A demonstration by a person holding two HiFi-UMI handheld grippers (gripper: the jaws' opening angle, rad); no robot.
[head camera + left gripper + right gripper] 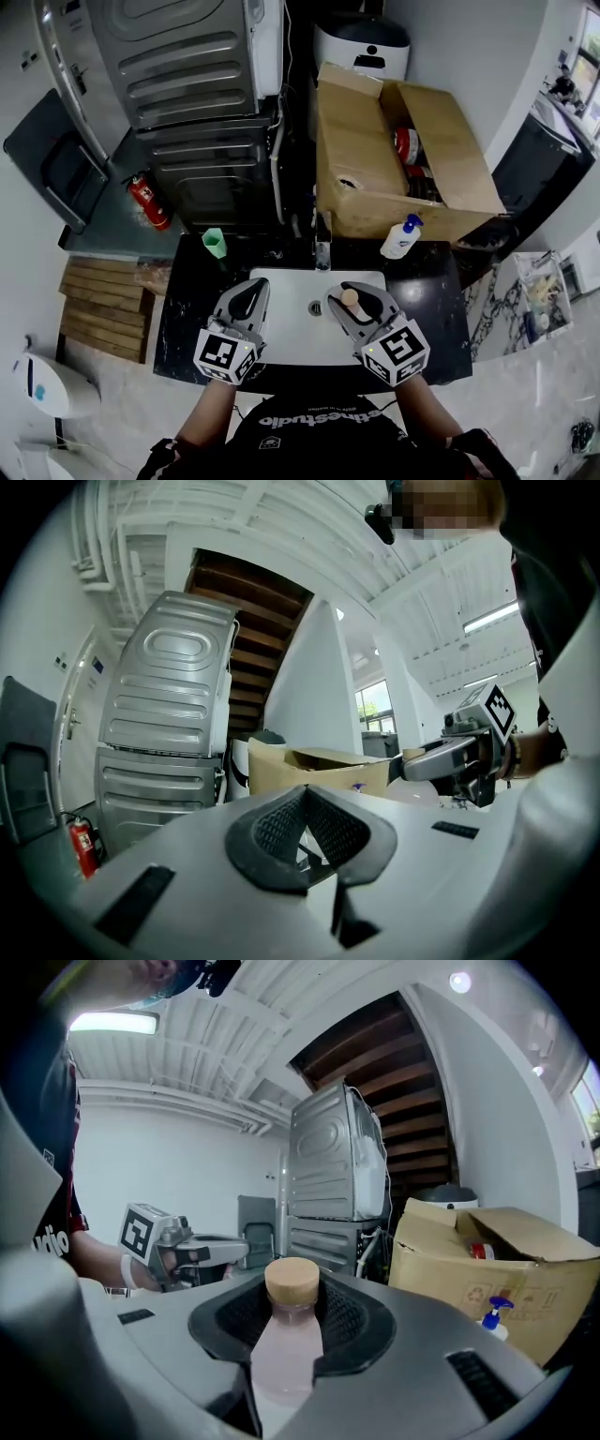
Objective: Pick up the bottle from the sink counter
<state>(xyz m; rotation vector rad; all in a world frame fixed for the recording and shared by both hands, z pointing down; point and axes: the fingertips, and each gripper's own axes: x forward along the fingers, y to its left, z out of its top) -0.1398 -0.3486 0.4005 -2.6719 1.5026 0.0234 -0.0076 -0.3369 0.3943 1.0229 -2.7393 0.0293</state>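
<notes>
Head view: my left gripper (pixel 249 302) and my right gripper (pixel 360 306) both sit over the white sink basin (pixel 291 339), which is set in the black counter (pixel 433 314). The right one is clamped on the bottle (pixel 350 299), whose tan cap shows between the 2 jaws, over the basin's right part. Behind the basin stands the faucet (pixel 322 247). A green cup (pixel 215 243) is on the counter's far left, and a white pump bottle (pixel 401 238) is on its far right, against the open cardboard box (pixel 370 164).

Left gripper view: my left gripper (pixel 303 799) has its 2 jaws together, the pads meeting at the tips with nothing between them. My right gripper (pixel 461 756) shows off to the side, and the cardboard box (pixel 314 769) is beyond.

Right gripper view: my right gripper (pixel 292 1311) holds the bottle (pixel 284 1349) upright. The pale pink body and cork-coloured cap stand between the dark pads, which press on both sides. My left gripper (pixel 202 1250) is at the left, and the pump bottle (pixel 494 1319) stands before the cardboard box (pixel 487 1241).
</notes>
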